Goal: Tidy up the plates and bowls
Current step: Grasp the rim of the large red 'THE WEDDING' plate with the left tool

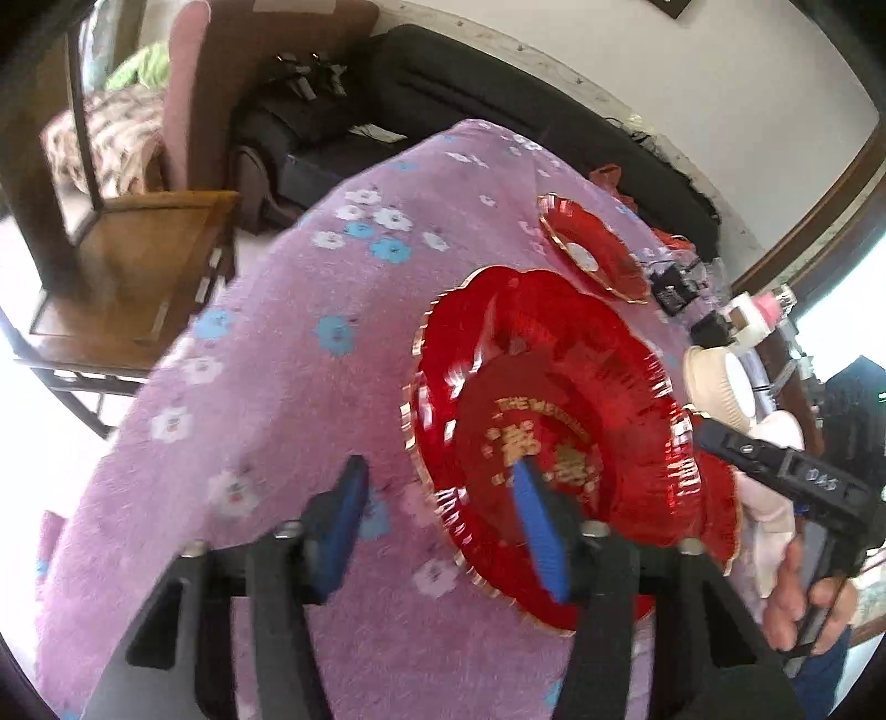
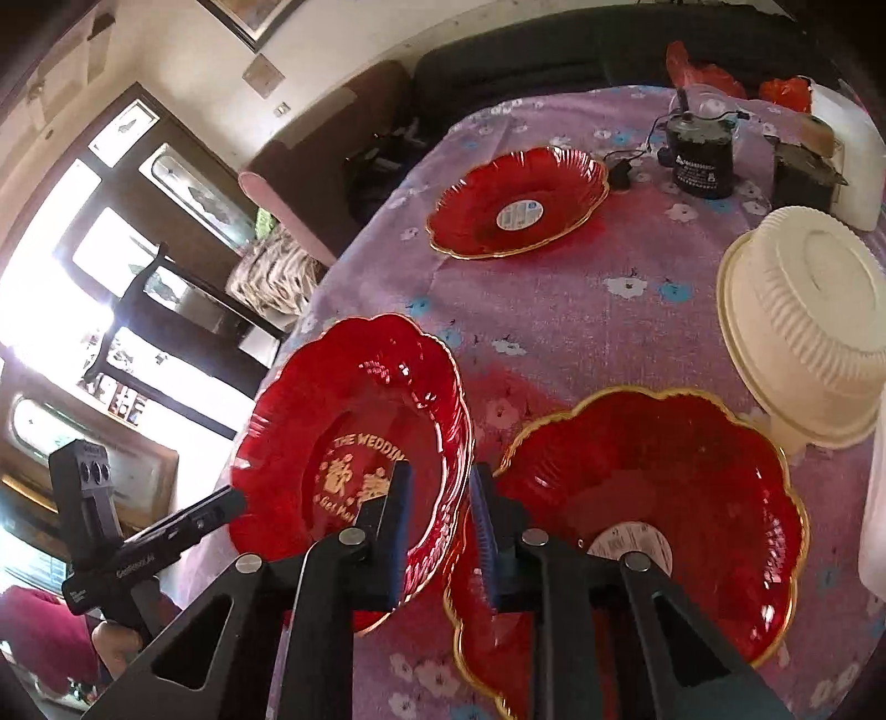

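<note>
Closing squarely matters: the rim of the wedding-lettered red plate (image 1: 554, 360) sits unpinched between the pads of the half-open left hand-held gripper (image 1: 437, 471), while the narrow right hand-held gripper (image 2: 441, 471) flanks the opposite rim, grip unclear.

On the cloth-covered table (image 2: 554, 310), lettered plate (image 2: 354, 443) lay left of labelled plate (image 2: 664, 498), rims near or overlapping, cannot tell which; third plate (image 2: 518, 202) sat behind both, well apart; upturned bowl (image 2: 808, 315) right of centre; black canister (image 2: 700, 158) behind it; sofa (image 2: 526, 50) beyond the table's far edge.
</note>
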Motion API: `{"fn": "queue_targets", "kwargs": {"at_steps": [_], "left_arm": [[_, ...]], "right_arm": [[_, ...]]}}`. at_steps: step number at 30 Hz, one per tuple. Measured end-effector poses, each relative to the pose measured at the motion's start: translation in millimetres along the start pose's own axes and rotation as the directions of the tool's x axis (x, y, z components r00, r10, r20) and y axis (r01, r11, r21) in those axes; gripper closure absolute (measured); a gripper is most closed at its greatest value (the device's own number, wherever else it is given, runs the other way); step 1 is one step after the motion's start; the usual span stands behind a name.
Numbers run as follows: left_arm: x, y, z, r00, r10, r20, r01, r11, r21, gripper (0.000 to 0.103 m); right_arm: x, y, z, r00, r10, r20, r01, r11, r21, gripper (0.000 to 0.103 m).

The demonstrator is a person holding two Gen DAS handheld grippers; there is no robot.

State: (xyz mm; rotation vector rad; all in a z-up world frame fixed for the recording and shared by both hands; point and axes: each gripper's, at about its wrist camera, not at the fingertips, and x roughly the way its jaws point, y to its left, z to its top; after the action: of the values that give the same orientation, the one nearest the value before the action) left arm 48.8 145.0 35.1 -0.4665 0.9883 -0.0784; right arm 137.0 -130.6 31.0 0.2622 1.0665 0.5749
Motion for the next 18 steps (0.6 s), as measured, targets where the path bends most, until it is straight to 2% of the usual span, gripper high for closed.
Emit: {"fn": "queue_targets", "kwargs": {"at_steps": [1, 3, 9, 12, 18], "left_arm": [[2, -1, 1, 1.000, -0.007, -0.004, 0.007, 1.000, 0.000, 0.059], [9, -3, 5, 1.000, 0.014, -0.010, -0.014, 1.000, 0.003, 0.073], [26, 0, 6, 0.999, 0.044, -0.021, -0.044, 0.999, 0.001, 0.087], [28, 4, 3, 0.999, 0.038, -0.016, -0.038, 0.999, -0.007, 0.090], [19, 3, -4, 0.997, 0.077, -0.008, -0.077, 0.997, 0.015, 0.089]], "right_arm": [[4, 1, 2, 1.000, -0.009, -0.009, 0.009, 1.000, -0.003, 0.082], [9, 0, 4, 0.999, -0.037, -0.012, 0.037, 0.999, -0.001, 0.087], [18, -1, 3, 0.999, -0.046, -0.015, 0.046, 0.999, -0.004, 0.090], [18, 3, 1, 0.998, -0.070, -0.006, 0.070, 0.997, -0.018, 0.093], [18, 11, -6, 0.997, -0.082, -0.010, 0.081, 0.996, -0.034, 0.095]]}}
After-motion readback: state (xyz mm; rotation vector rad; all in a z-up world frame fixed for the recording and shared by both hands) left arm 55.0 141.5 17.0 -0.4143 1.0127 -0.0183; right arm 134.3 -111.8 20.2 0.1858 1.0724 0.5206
